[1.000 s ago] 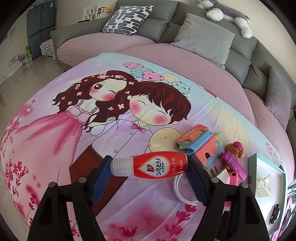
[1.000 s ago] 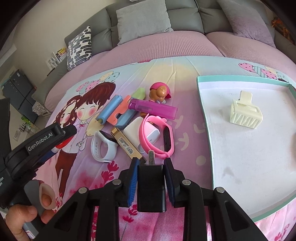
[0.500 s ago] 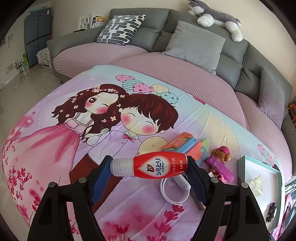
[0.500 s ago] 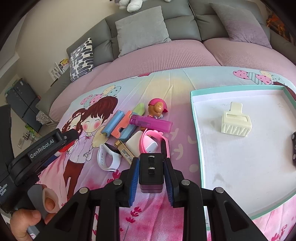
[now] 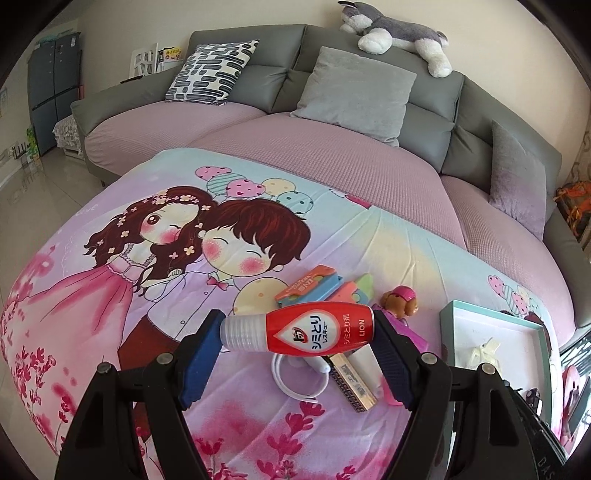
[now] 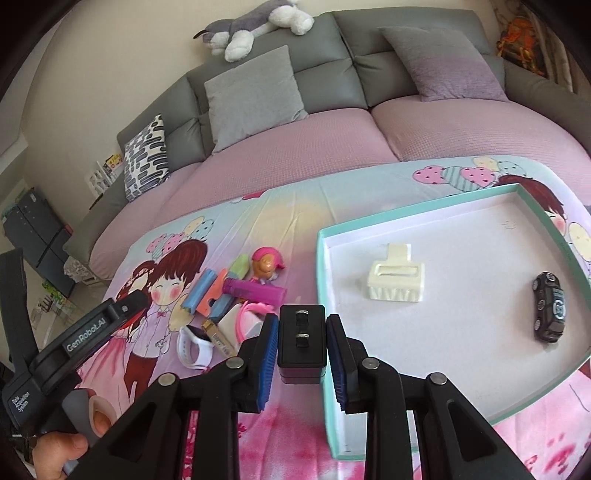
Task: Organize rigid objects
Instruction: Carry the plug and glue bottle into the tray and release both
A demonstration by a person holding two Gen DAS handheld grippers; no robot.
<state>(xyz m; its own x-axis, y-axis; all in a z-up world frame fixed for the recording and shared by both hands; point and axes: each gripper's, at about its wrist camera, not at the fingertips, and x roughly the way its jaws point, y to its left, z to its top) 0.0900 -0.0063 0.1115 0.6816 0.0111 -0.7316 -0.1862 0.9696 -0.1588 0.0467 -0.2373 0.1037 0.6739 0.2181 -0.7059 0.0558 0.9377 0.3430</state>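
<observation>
Right claw clamped on black charger, prongs facing up, hanging just left of tray near rim. Tray floor lies rightward. Left claw clamped end-to-end on red bottle, long axis crosswise, well left of tray, over toy pile.

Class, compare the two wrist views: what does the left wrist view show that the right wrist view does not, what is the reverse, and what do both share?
Only the left wrist view: the left hand-held gripper clamped on a red plastic bottle with a clear cap.

Only the right wrist view: the right hand-held gripper clamped on a black plug adapter, and a person's hand.

Both: the teal-rimmed white tray holding a cream hair claw clip and a black toy car, and the grey plush dog.
</observation>
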